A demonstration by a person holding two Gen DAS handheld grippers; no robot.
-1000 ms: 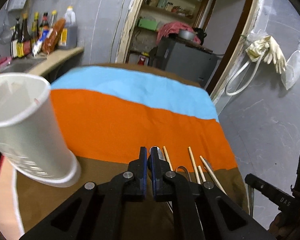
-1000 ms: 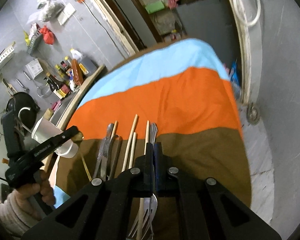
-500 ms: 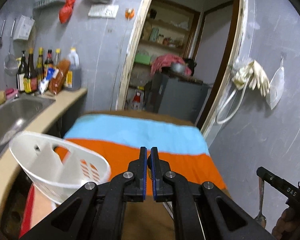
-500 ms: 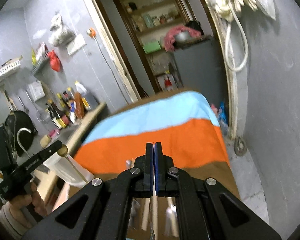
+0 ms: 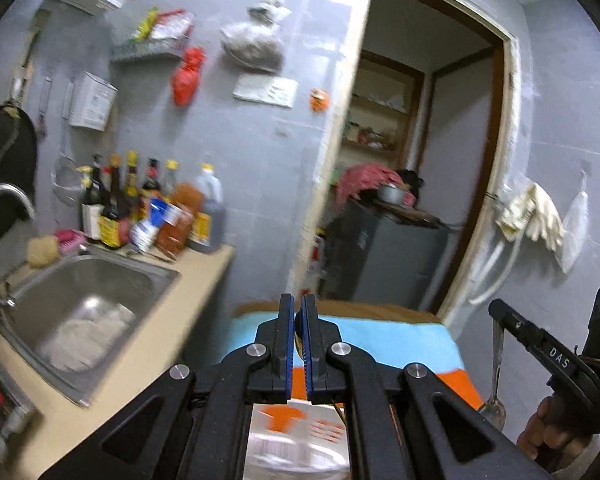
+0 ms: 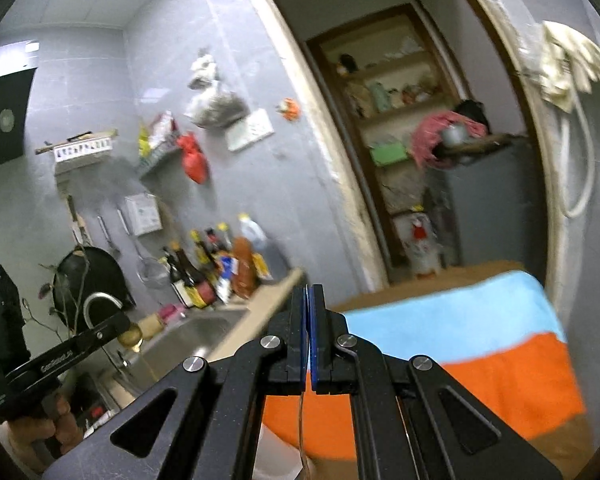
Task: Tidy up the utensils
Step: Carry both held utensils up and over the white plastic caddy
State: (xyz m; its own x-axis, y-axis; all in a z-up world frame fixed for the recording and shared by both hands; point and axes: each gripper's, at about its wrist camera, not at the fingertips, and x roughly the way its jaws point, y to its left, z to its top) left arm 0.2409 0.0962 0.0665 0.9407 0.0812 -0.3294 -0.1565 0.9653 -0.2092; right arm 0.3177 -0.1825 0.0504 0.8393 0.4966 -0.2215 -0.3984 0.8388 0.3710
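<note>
My left gripper (image 5: pixel 298 312) is shut on a spoon: its brass-coloured bowl end (image 6: pixel 130 337) sticks out of the jaws in the right wrist view and its thin handle hangs down. My right gripper (image 6: pixel 309 300) is shut on a metal spoon (image 5: pixel 494 396) that hangs bowl down; its thin handle (image 6: pixel 301 424) shows below the jaws. The white slotted utensil holder (image 5: pixel 296 446) stands on the striped cloth (image 6: pixel 480 356) right below my left gripper, blurred. It also shows below my right gripper (image 6: pixel 278 456).
A steel sink (image 5: pixel 84 316) with a tap sits in the counter to the left. Sauce bottles (image 5: pixel 148 208) stand at the counter's back. A doorway with a dark cabinet (image 5: pixel 384 256) is behind the table. Gloves (image 5: pixel 532 216) hang on the right wall.
Both grippers have lifted and tilted up from the table, each with a spoon in its jaws. The utensils on the cloth have dropped out of view; the holder now lies under my left gripper.
</note>
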